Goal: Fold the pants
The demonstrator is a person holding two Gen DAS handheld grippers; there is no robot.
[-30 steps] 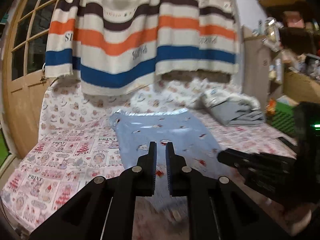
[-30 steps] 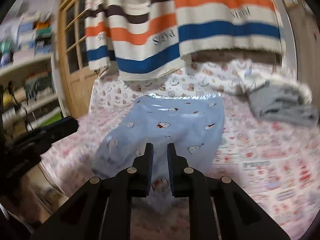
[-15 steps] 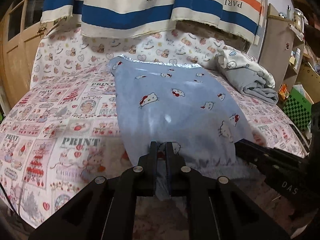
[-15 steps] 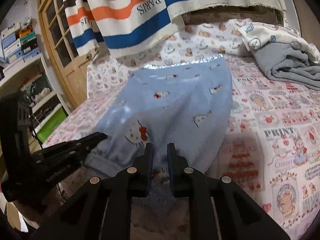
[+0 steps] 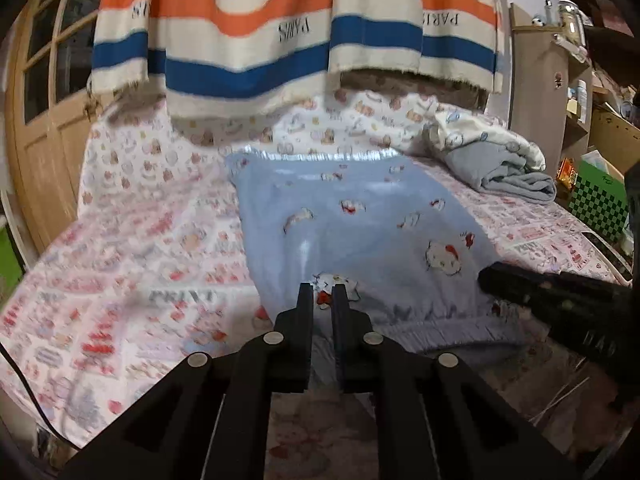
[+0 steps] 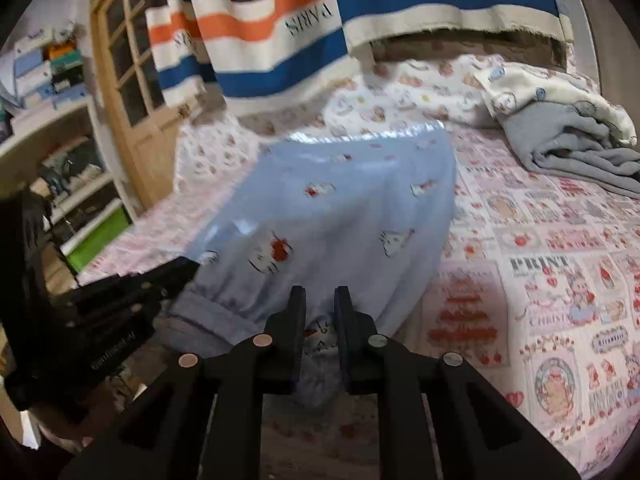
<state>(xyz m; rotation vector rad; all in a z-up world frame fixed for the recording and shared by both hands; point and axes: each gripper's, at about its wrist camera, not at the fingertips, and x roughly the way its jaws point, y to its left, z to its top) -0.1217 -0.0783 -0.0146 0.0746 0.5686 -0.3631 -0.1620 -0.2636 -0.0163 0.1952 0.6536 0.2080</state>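
Light blue pants (image 5: 360,220) with a cat print lie lengthwise on the bed, shiny waistband at the far end and gathered cuffs near me. My left gripper (image 5: 321,292) has the cuff-end cloth between its narrow jaws, which are opening. In the right wrist view the same pants (image 6: 340,208) run away from my right gripper (image 6: 320,294), shut on a fold of the cuff end. Each gripper shows in the other's view: the right one (image 5: 486,276) at the cuff's right side, the left one (image 6: 192,266) at its left side.
A patterned pink-and-white sheet (image 5: 140,240) covers the bed. A folded grey and white blanket (image 5: 504,176) sits at the far right. A striped cloth (image 5: 280,40) hangs over the headboard. A wooden door (image 5: 44,120) stands left, shelves (image 6: 52,120) beyond it, a green checkered box (image 5: 596,208) right.
My left gripper has sunk with the cuff end toward the bed, and its jaws have parted slightly. The pants have settled flatter on the sheet. The right gripper has hardly moved.
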